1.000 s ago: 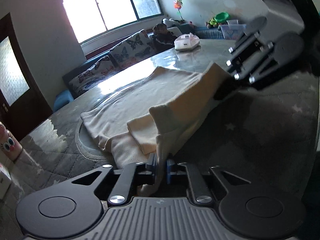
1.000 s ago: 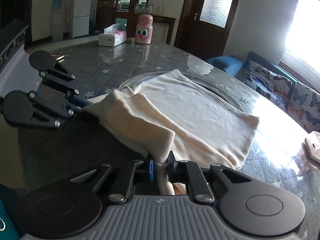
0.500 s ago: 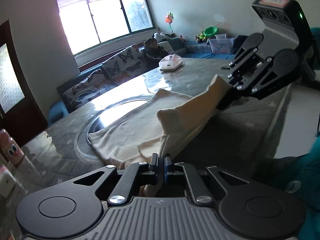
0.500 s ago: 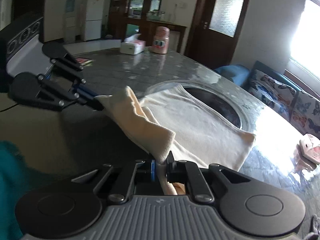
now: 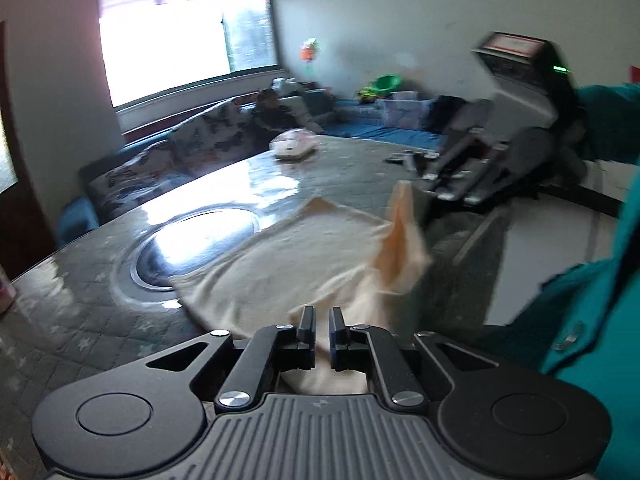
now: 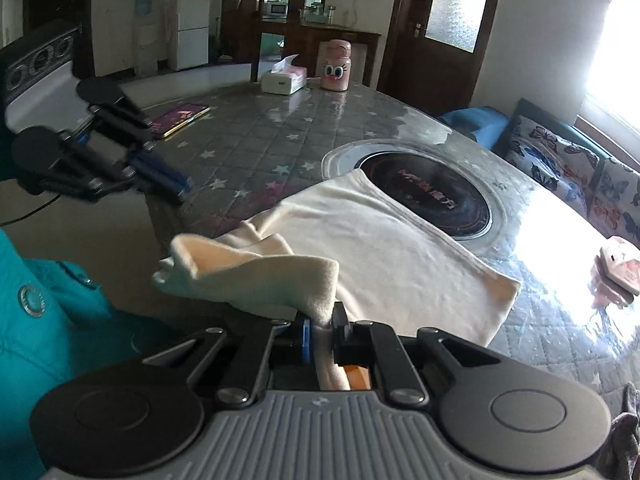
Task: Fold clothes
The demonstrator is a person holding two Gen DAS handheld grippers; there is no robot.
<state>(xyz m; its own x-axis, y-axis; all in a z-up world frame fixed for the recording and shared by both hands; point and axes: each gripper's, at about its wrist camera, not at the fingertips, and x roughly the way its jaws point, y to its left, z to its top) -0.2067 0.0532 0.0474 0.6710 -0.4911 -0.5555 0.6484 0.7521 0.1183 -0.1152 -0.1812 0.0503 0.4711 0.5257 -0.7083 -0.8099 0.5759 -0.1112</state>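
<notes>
Cream knit garment (image 6: 384,248) lies mostly flat on the grey star-patterned quilted tabletop (image 6: 256,140), mid-frame in the right wrist view. Its far edge overlaps the rim of the round black inset hotplate (image 6: 432,196); its near edge is pulled up off the table toward the lower centre.

Right gripper (image 6: 320,334): jaws nearly together, clamped on a bunched fold of the cream fabric. Cloth runs up out of the pads and drapes left as a raised flap. The pinch sits at the hem, so the lifted edge can be carried over the flat part.

Left gripper (image 5: 322,326): jaws have just been opening and now stand at a narrow gap. In the left wrist view, cloth shows between and behind the fingers, but the pads don't look to be pressing it. In the right wrist view the same gripper, left of frame, is clear of the garment with nothing in its blue-tipped fingers, so I read it as released. The left wrist frame is motion-blurred, so low confidence on contact.

Judgement: the fold is mid-way. One corner is dropped and the other is held, so the raised flap hangs slack and lopsided. Risk is that it lands skewed.

Teal jacket sleeve (image 5: 592,300) is on the right of the left wrist view. Pink cartoon-eyed bottle (image 6: 336,66) and white tissue box (image 6: 284,80) sit at the far table edge, well apart from the garment.
</notes>
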